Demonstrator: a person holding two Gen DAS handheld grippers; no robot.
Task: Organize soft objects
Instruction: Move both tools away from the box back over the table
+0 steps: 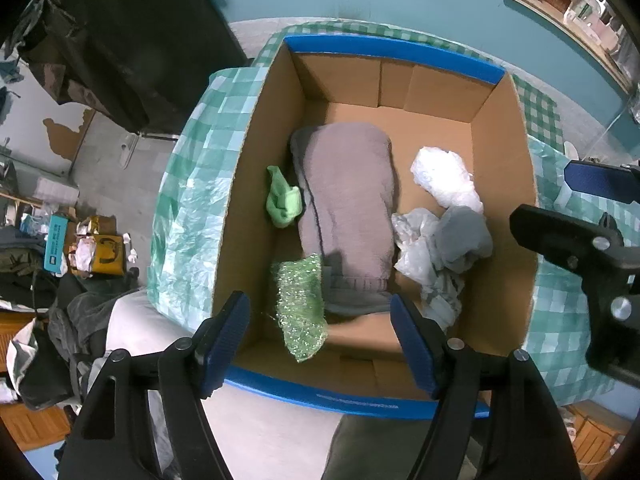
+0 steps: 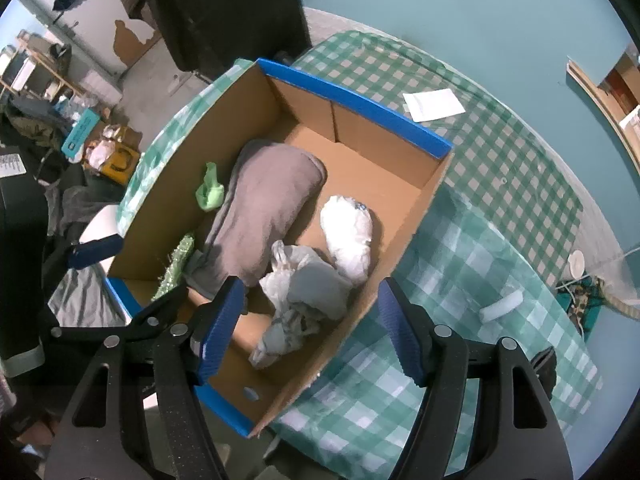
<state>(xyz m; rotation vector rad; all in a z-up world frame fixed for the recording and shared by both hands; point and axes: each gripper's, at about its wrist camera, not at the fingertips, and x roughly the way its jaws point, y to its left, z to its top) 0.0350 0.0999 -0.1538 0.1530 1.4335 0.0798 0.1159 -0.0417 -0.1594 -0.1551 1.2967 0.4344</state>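
**Both claws spread wide above the open box**

Blue-padded fingers of the left gripper (image 1: pixel 320 340) stand apart over the near end of the cardboard box (image 1: pixel 256 184), with nothing between them. Just past them a sparkly green piece (image 1: pixel 300 304) lies against the left wall, touching the big grey folded cloth (image 1: pixel 344 208) that runs down the middle of the box floor. A small bright green cloth (image 1: pixel 282 198) sits wedged between that grey cloth and the left wall.

From the right wrist view, the right gripper (image 2: pixel 310 328) also hangs with its jaws parted and empty, pointing down over the box's near right side. Below it lie a crumpled clear plastic bag (image 2: pixel 282 264) with a small grey cloth (image 2: pixel 320 288) on top, and a white wad (image 2: pixel 348 236) just beyond, touching them.

The box rests on a green checked tablecloth (image 2: pixel 500 200). A white paper (image 2: pixel 434 105) and a small white roll (image 2: pixel 502 307) lie on the cloth outside the box.
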